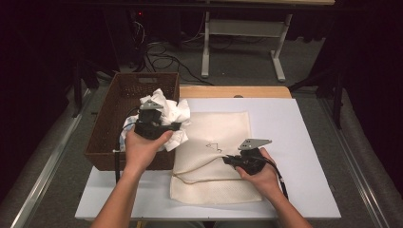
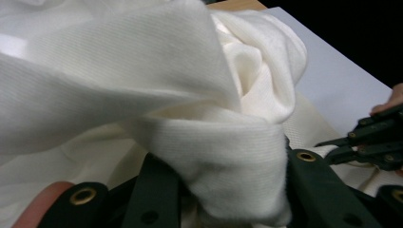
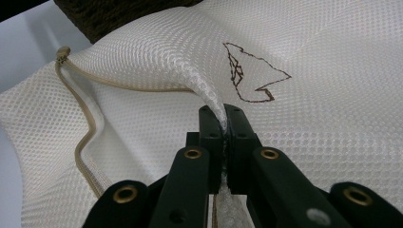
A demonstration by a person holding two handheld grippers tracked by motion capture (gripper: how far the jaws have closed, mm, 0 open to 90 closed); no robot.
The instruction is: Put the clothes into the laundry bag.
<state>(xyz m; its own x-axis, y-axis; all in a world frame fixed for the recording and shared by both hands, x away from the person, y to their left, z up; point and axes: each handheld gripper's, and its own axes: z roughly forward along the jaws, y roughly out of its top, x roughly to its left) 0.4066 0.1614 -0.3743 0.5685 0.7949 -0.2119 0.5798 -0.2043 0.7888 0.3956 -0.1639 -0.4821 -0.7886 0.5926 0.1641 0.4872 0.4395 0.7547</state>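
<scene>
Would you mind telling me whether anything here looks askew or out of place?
Nothing looks damaged or spilled. The white cloth spills over the basket rim, bunched in the left hand-held gripper, apparently on purpose.

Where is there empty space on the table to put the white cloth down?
The grey table top is bare to the right of the mesh bag, out to the table's right edge, and in a strip along the near-left corner below the basket. It is crowded on the left, where the left gripper holds the white cloth by the basket, and mid-table, where the right gripper pinches the bag.
</scene>
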